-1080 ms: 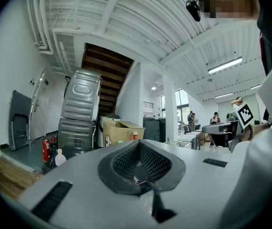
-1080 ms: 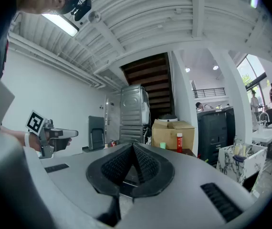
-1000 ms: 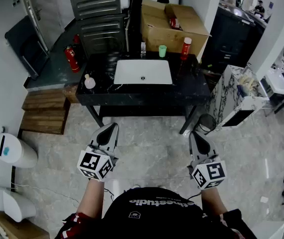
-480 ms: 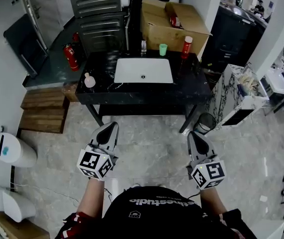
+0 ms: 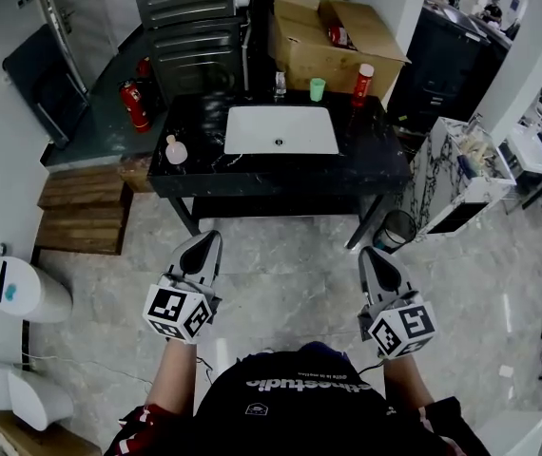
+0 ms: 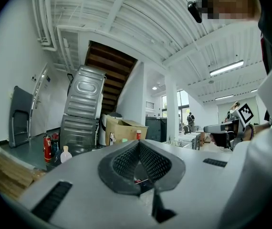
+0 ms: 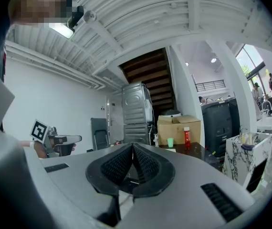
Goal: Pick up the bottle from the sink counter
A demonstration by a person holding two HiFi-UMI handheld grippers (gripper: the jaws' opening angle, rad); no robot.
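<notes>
A black sink counter (image 5: 385, 164) with a white basin (image 5: 280, 129) stands ahead of me across a stretch of floor. On it are a round pale-pink bottle (image 5: 176, 150) at the left edge, a small clear bottle (image 5: 280, 85), a green cup (image 5: 318, 88) and a red bottle with a white cap (image 5: 361, 84) along the back. My left gripper (image 5: 204, 247) and right gripper (image 5: 374, 257) hover over the floor short of the counter, both shut and empty. The left gripper view shows the pale bottle (image 6: 66, 154); the right gripper view shows the red bottle (image 7: 187, 137).
An open cardboard box (image 5: 333, 36) sits behind the counter, with a red fire extinguisher (image 5: 138, 107) and wooden pallets (image 5: 86, 212) to its left. To the right of the counter are a small bin (image 5: 393, 231) and a marble-patterned cabinet (image 5: 461, 174). White bins (image 5: 24, 288) stand at the far left.
The counter has slid slightly lower and larger in the head view as I come nearer. Both grippers keep their pose and stay shut.
</notes>
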